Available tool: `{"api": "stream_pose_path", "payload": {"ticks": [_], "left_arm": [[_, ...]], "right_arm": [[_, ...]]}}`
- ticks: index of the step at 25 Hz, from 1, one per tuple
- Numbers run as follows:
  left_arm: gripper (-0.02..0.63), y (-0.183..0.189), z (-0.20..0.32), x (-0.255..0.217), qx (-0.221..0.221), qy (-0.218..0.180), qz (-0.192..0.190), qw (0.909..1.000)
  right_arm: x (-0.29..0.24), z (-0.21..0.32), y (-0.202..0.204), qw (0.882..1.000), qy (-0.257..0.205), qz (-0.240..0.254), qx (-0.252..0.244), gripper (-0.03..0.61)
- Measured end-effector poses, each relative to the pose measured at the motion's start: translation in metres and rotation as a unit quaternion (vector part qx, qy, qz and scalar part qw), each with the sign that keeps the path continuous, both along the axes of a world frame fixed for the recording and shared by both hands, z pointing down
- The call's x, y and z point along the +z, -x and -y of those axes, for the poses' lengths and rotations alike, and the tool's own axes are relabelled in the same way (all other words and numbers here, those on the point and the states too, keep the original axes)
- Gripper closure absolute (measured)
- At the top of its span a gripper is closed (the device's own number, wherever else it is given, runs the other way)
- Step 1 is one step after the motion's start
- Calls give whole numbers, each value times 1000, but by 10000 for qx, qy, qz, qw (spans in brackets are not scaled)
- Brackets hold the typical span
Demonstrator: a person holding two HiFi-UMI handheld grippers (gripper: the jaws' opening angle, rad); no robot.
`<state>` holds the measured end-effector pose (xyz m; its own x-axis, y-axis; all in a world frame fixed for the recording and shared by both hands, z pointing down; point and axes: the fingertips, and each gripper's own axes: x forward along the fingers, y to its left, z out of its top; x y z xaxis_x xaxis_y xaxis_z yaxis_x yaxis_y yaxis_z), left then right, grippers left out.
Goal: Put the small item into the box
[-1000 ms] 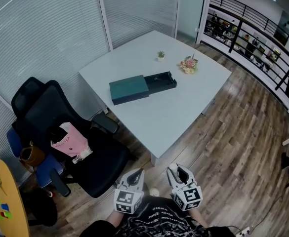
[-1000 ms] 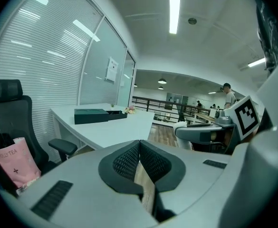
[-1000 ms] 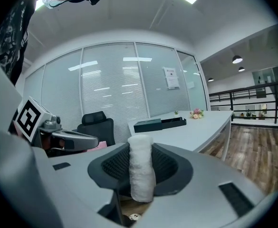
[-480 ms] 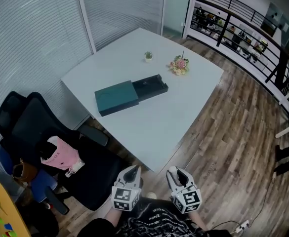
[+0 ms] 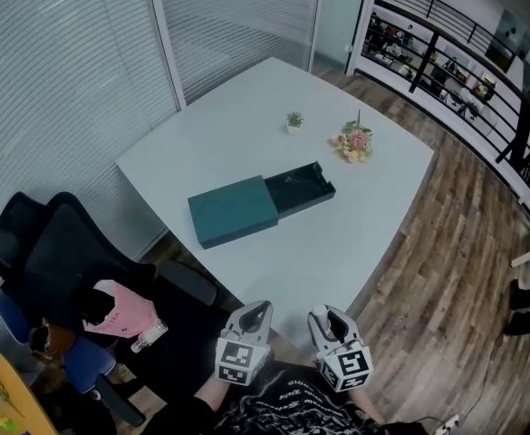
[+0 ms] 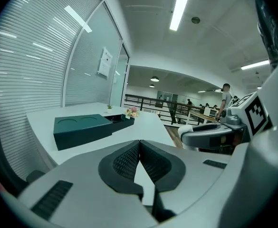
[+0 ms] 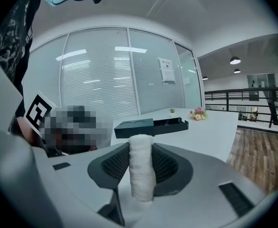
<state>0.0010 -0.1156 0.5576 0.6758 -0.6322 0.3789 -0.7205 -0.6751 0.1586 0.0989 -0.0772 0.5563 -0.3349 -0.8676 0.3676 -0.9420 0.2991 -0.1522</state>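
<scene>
A dark green box (image 5: 260, 205) lies mid-table, its lid (image 5: 233, 210) slid left so the black tray end (image 5: 299, 187) shows open. The same box (image 6: 81, 129) appears far ahead in the left gripper view, and the box (image 7: 150, 126) also in the right gripper view. My right gripper (image 7: 141, 146) is shut on a small white rolled cloth (image 7: 141, 167) that stands upright between its pads. My left gripper (image 6: 139, 144) is shut with nothing in it. In the head view the left gripper (image 5: 255, 311) and right gripper (image 5: 325, 317) hang side by side at the table's near edge, well short of the box.
A tiny potted plant (image 5: 294, 120) and a small flower bunch (image 5: 355, 143) stand on the white table (image 5: 355, 234) beyond the box. A black office chair (image 5: 74, 252) with a pink bag (image 5: 120, 311) stands left of me. Glass walls with blinds run behind; wood floor lies to the right.
Both grippers have come forward together up to the table's near edge, and the table with the box now looks closer. The right gripper still holds the white roll.
</scene>
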Motion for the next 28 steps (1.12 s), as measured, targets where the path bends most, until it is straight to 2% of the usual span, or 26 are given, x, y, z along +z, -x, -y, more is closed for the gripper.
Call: {"api": "stream_pose_path", "payload": {"ticks": [5, 10, 18, 22, 28], "left_arm": [[597, 3, 43, -10, 164, -144, 3, 9998], [597, -5, 58, -11, 330, -109, 31, 9994], [597, -8, 68, -23, -145, -33, -2, 9999], [597, -6, 68, -26, -236, -131, 100, 9996], [597, 7, 69, -15, -595, 23, 105, 9982]], "right_arm": [[-5, 41, 7, 9999, -18, -64, 88, 436], [-2, 50, 5, 9998, 144, -100, 114, 436], [-28, 70, -9, 9999, 9, -17, -101, 436], [-45, 95, -22, 9991, -232, -213, -269, 436], [-76, 151, -31, 9930, -634, -701, -703, 436]]}}
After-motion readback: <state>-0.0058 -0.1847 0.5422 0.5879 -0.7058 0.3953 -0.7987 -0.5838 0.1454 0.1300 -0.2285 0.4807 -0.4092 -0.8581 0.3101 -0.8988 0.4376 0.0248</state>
